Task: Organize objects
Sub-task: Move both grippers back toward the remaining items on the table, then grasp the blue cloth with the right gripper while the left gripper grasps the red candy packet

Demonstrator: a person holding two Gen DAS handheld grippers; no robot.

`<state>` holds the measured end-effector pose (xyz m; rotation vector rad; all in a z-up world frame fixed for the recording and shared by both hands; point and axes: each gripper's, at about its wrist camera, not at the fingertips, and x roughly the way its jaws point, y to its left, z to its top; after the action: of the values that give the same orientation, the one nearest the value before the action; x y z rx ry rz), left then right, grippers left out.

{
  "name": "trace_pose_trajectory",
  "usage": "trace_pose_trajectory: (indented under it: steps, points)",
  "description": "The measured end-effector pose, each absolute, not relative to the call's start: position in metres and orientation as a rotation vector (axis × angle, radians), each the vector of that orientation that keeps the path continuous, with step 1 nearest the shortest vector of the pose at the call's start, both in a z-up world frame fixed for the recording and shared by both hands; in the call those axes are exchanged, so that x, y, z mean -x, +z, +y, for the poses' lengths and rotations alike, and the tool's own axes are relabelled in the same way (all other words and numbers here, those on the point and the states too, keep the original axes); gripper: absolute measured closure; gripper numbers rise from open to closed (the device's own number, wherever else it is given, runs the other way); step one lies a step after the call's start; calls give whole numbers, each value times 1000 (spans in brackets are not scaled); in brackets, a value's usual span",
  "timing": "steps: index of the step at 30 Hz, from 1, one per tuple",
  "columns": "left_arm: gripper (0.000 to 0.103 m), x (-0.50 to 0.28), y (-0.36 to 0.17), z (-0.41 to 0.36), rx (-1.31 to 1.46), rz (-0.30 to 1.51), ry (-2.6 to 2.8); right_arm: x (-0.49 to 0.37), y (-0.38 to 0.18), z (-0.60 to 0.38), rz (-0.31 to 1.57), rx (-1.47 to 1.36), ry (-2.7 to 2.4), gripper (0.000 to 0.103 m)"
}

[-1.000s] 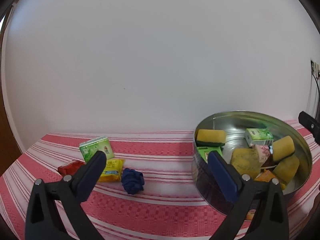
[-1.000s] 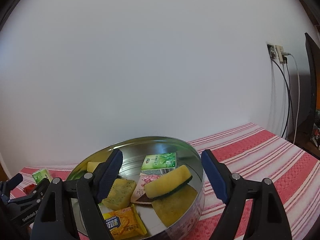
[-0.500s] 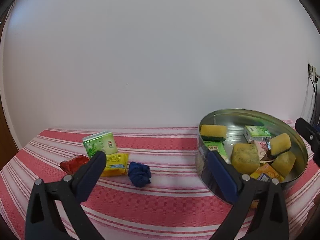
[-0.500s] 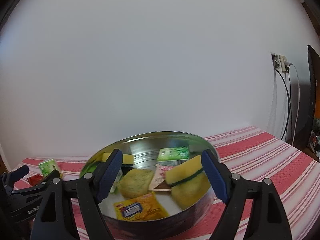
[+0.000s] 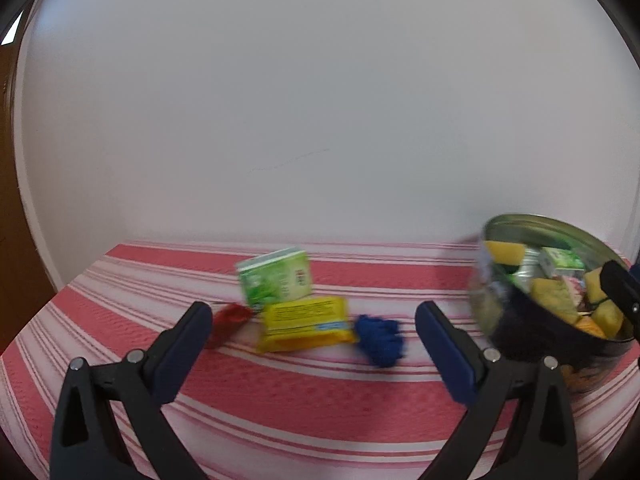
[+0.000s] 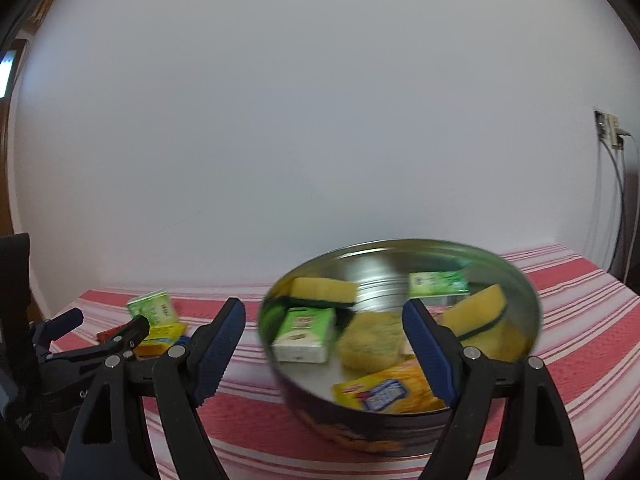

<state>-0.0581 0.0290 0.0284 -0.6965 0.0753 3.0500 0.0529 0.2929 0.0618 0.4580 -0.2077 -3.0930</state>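
A round metal tin [image 6: 532, 320] stands on the red-striped cloth and holds several yellow sponges, green packs and a yellow snack packet [image 6: 384, 392]. It also shows in the left wrist view [image 5: 486, 308] at the right. My right gripper [image 6: 324, 344] is open and empty, just in front of the tin. My left gripper [image 5: 314, 338] is open and empty, facing a green pack [image 5: 276, 282], a yellow packet [image 5: 306, 322], a red wrapper [image 5: 226, 320] and a blue cloth ball [image 5: 380, 340] lying on the cloth.
A white wall runs behind the table. The table's left edge [image 5: 44, 304] meets a brown door or cabinet. A wall socket with cables [image 6: 610, 132] is at the far right. My left gripper shows at the left of the right wrist view [image 6: 104, 324].
Both views have swung left. The loose items now lie between my left fingers, and the tin has shifted to the right in both views. Both grippers stay open.
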Motion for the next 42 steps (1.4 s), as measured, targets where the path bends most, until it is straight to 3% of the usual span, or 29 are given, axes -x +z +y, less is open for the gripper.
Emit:
trace_pose_trajectory:
  steps: [23, 28, 35, 39, 42]
  points:
    - [0, 113, 11, -84, 966, 3, 3120, 19, 42, 181, -70, -794, -2831, 21]
    - [0, 121, 6, -89, 1033, 0, 3075, 39, 31, 169, -34, -930, -2755, 34]
    - [0, 134, -2, -91, 1114, 12, 3034, 67, 14, 161, -35, -1117, -2679, 36]
    - [0, 136, -3, -86, 1125, 34, 3028, 82, 4, 153, -1, -1226, -2635, 49]
    - [0, 143, -5, -82, 1159, 26, 3058, 80, 4, 152, 17, -1231, -2632, 50]
